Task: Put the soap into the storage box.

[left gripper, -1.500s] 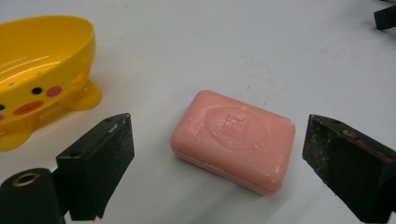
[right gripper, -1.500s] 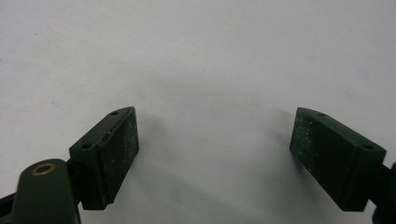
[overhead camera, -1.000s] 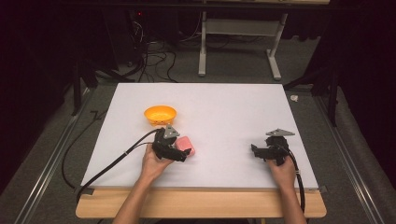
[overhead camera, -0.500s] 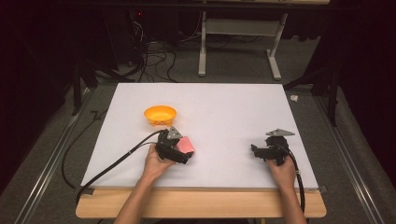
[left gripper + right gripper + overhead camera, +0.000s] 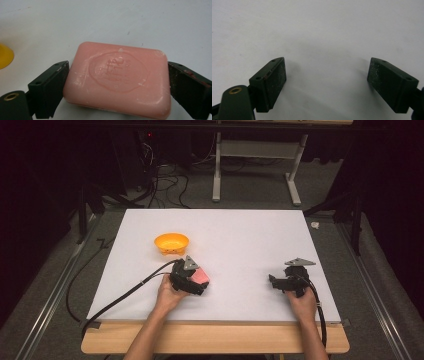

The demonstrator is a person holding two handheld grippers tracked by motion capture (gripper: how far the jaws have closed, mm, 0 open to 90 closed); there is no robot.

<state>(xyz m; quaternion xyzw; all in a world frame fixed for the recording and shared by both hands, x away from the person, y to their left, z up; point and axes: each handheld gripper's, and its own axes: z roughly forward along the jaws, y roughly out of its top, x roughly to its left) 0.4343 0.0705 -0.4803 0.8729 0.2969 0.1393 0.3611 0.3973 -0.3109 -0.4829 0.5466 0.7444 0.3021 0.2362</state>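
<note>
A pink soap bar (image 5: 117, 78) with a stamped oval crest lies between the two black jaws of my left gripper (image 5: 117, 82), and both pads press against its short ends. In the high view the soap bar (image 5: 201, 276) and the left gripper (image 5: 199, 280) are at the table's front left. I cannot tell whether the bar rests on the table or hangs just above it. An orange bowl (image 5: 171, 243) stands behind it, and its rim (image 5: 5, 56) peeks in at the left edge of the left gripper view. My right gripper (image 5: 273, 281) at the front right is open, with only bare table between its pads (image 5: 273, 80).
The white table top (image 5: 250, 240) ends in a wooden front edge (image 5: 215, 337). A black cable (image 5: 125, 295) trails from the left gripper off the front left corner. Beyond the table are a dark floor, cables and a white stand (image 5: 255, 170).
The left gripper and the soap have edged slightly right and toward the front edge. The right gripper has stayed still.
</note>
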